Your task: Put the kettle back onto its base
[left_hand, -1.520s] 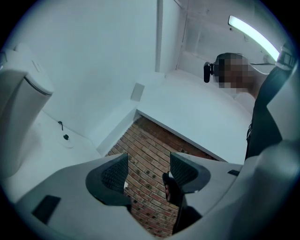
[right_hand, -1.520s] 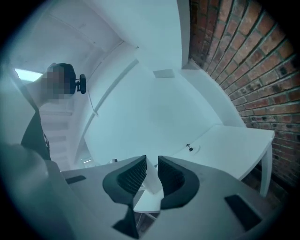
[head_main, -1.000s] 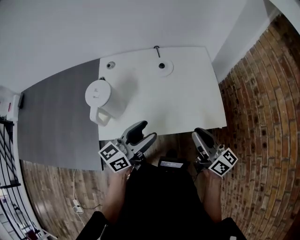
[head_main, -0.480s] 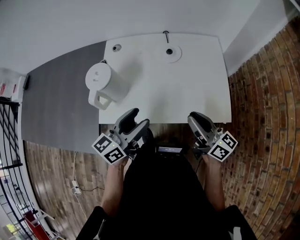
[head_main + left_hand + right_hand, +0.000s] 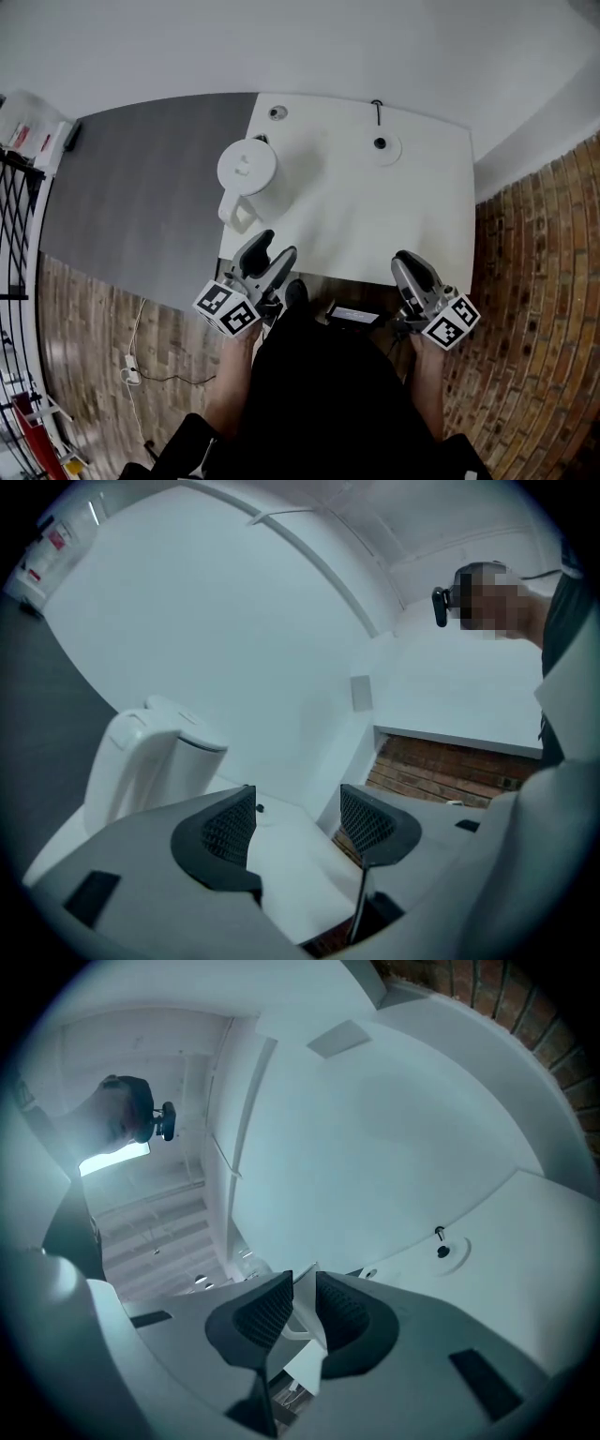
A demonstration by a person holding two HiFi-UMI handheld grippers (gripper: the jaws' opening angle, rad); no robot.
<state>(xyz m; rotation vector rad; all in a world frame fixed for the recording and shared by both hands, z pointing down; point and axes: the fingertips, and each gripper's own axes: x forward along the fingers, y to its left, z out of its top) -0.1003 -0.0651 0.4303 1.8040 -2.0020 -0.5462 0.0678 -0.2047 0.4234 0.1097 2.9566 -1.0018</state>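
Kettle (image 5: 248, 178) stands upright on the table (image 5: 412, 225), left of centre in the head view, handle toward the lower left. It is off its base (image 5: 382, 145), which sits well apart toward the upper right by the table's far edge. Left gripper (image 5: 267, 255) is released, jaws wide apart with nothing between them, at the near table edge just below the kettle. Right gripper (image 5: 411, 267), at lower right by the near edge, is clenched down to a slit and grasps nothing. Neither touches the kettle.
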